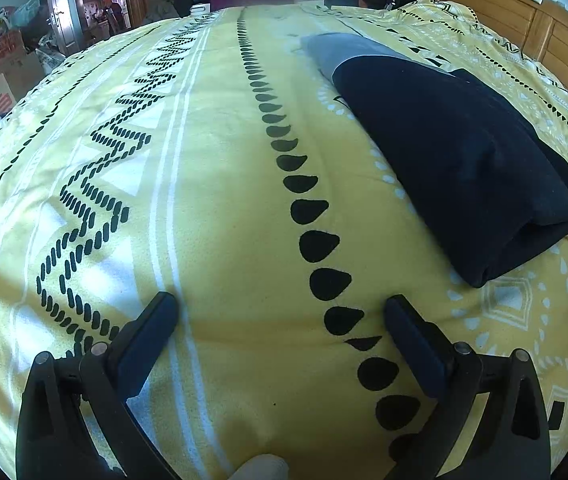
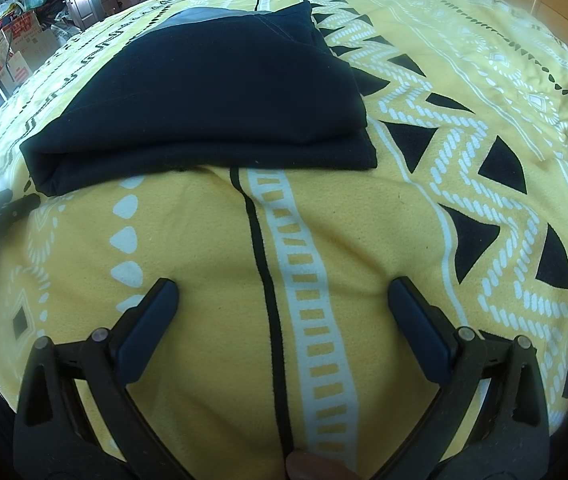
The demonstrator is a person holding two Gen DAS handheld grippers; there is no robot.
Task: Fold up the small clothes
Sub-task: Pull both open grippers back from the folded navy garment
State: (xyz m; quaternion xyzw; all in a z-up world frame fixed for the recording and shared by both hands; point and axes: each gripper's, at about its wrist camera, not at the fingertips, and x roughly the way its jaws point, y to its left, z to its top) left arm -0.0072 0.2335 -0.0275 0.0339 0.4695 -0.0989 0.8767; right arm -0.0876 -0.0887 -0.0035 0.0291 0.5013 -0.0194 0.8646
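Both jaws wide and empty, the left gripper (image 1: 280,306) and right gripper (image 2: 284,292) hover over the blanket (image 2: 364,220); the folded garment (image 2: 212,92) lies just beyond. Further folding would need grips at its near corners.
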